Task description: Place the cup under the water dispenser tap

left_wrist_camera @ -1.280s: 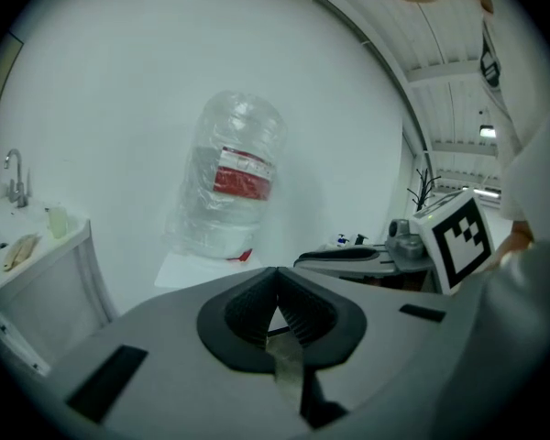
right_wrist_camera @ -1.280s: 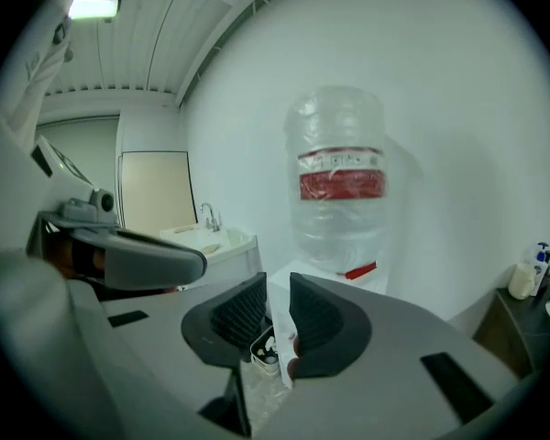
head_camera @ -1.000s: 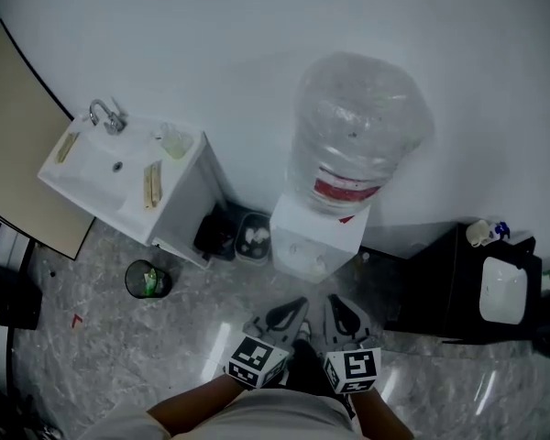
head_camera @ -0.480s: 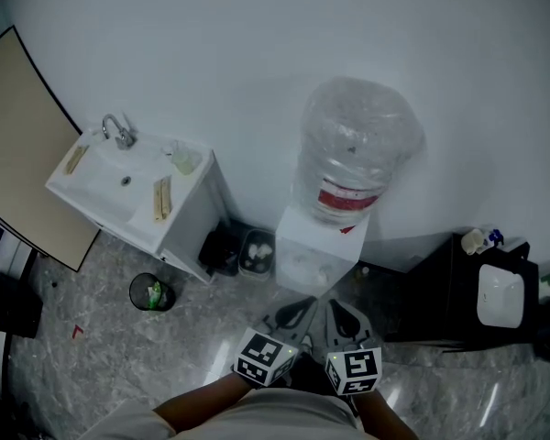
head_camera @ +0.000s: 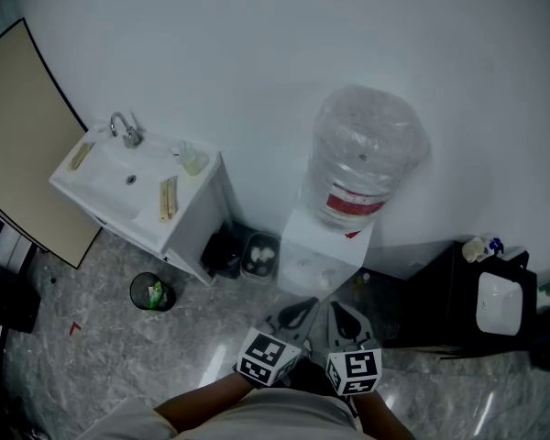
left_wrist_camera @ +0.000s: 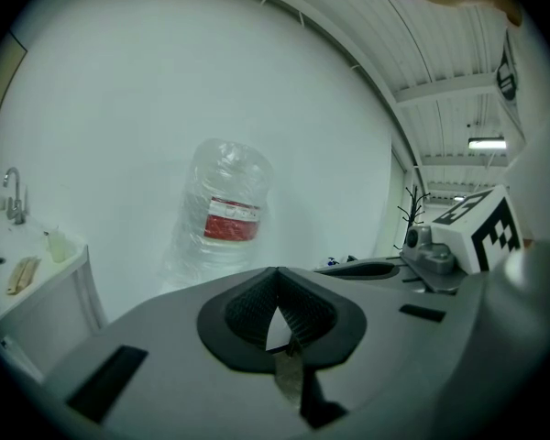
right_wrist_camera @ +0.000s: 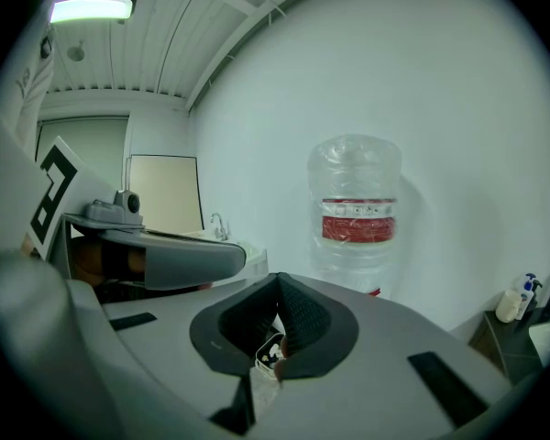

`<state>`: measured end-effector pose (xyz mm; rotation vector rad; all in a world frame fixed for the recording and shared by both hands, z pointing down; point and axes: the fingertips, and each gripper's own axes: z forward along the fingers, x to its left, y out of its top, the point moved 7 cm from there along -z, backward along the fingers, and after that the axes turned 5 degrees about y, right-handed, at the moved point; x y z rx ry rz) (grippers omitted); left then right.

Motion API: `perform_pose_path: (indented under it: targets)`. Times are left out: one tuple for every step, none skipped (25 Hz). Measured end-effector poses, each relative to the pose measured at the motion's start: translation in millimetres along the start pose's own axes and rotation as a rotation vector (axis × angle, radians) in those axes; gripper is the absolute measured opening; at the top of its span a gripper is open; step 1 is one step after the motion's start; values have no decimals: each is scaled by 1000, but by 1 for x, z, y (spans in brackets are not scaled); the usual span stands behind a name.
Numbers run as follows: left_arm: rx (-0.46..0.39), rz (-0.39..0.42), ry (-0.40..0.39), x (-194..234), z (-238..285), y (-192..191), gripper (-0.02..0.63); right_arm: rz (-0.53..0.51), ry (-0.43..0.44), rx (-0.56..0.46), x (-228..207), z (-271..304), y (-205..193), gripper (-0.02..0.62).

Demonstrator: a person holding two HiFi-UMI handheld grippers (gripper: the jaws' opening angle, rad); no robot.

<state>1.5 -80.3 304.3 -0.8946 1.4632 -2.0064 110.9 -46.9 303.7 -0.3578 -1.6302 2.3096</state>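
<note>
The water dispenser [head_camera: 323, 248] is a white cabinet standing against the wall, with a big clear bottle [head_camera: 368, 159] with a red label on top. The bottle [left_wrist_camera: 218, 216] also shows ahead in the left gripper view, and the bottle [right_wrist_camera: 356, 211] in the right gripper view. Its taps are too small to make out. A pale cup-like thing [head_camera: 192, 159] stands on the corner of the sink unit. My left gripper [head_camera: 298, 306] and right gripper [head_camera: 339, 309] hang side by side just in front of the dispenser, both shut and empty. The shut left gripper [left_wrist_camera: 277, 275] and right gripper [right_wrist_camera: 280, 280] hold nothing.
A white sink unit [head_camera: 119, 191] with a tap stands at the left. Dark bins [head_camera: 243, 253] sit between it and the dispenser. A small round waste bin [head_camera: 152, 291] is on the marbled floor. A black cabinet [head_camera: 458, 291] with a white object stands at the right.
The head view has shifted, so sink and dispenser sit slightly lower and further right. Both grippers stay together at the bottom edge, raised a little.
</note>
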Motion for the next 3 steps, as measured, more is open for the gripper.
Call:
perform_pose_path:
  targets:
    - [0,1,-1,0,-1,-1,5,0,1,0,1,0,0,17]
    - [0,2,-2,1,-2,-2,5,-1,1,-1,2,1,0,17]
    - [1,2,-3,1,-2,-2,5,-1,2,-1,4,1,0,17]
